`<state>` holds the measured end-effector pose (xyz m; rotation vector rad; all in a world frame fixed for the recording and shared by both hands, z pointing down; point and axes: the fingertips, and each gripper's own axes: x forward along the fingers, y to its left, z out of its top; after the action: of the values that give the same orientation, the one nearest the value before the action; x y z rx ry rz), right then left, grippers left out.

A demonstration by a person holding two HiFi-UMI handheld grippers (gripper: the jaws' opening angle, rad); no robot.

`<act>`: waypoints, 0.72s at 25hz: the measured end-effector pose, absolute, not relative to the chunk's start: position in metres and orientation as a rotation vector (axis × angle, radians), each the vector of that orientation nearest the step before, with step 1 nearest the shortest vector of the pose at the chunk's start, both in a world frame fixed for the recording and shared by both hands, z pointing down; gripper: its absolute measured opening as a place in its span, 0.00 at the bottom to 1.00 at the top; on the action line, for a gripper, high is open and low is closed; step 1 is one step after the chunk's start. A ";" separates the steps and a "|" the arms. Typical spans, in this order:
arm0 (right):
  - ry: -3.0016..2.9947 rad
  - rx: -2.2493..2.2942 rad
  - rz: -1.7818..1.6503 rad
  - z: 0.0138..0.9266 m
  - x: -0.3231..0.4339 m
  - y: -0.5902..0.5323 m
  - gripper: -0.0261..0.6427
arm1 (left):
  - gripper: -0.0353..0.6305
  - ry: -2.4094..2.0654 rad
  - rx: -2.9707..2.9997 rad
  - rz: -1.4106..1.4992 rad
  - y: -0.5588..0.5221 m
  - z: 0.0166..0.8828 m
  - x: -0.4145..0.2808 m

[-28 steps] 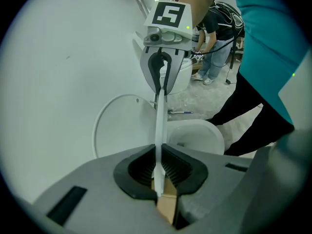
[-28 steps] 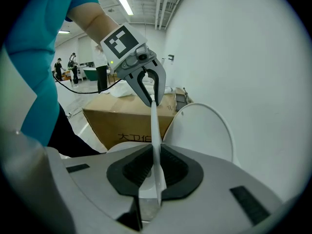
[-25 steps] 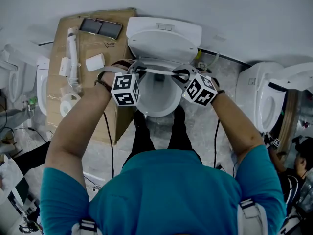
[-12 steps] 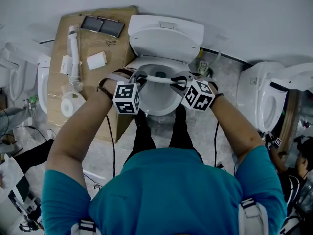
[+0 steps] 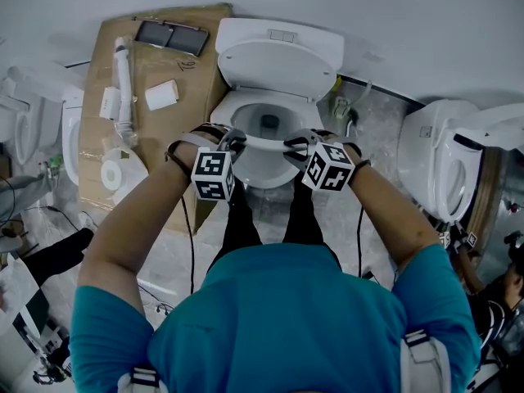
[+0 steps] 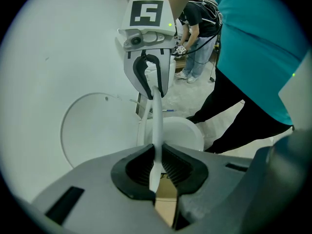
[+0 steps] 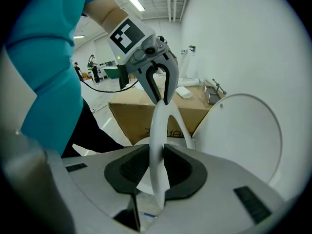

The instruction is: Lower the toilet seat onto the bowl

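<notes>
The seat [image 5: 264, 142] is held tilted over the bowl [image 5: 255, 174], with the lid [image 5: 274, 68] raised at 12 o'clock. The left hand-held gripper [image 5: 232, 141] is clamped on the seat rim at 8 o'clock. At 4 o'clock, the right hand-held gripper [image 5: 295, 145] has just been opening its jaws, and the rim is gripped between them.

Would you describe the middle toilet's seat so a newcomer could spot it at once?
Find the middle toilet, beside the cardboard box. Its seat is the thin white ring tilted above the bowl. Unlike the broad solid lid upright behind it, it is open in the middle.
</notes>
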<state>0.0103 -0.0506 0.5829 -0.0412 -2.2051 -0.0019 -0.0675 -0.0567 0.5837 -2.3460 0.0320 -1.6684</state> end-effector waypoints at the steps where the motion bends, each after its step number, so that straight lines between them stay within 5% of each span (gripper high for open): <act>1: -2.202 -0.051 -0.001 0.585 0.010 -0.047 0.17 | 0.12 0.025 -2.346 -1.672 -0.054 0.586 -0.068; 18: -2.163 -0.191 0.075 0.623 0.004 0.005 0.23 | 0.15 -0.130 -2.372 -1.720 0.000 0.620 -0.069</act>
<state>0.0044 0.0045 0.6234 -0.1909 -2.1630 0.0748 -0.0692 0.0004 0.6196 -2.3717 -0.1297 -1.7200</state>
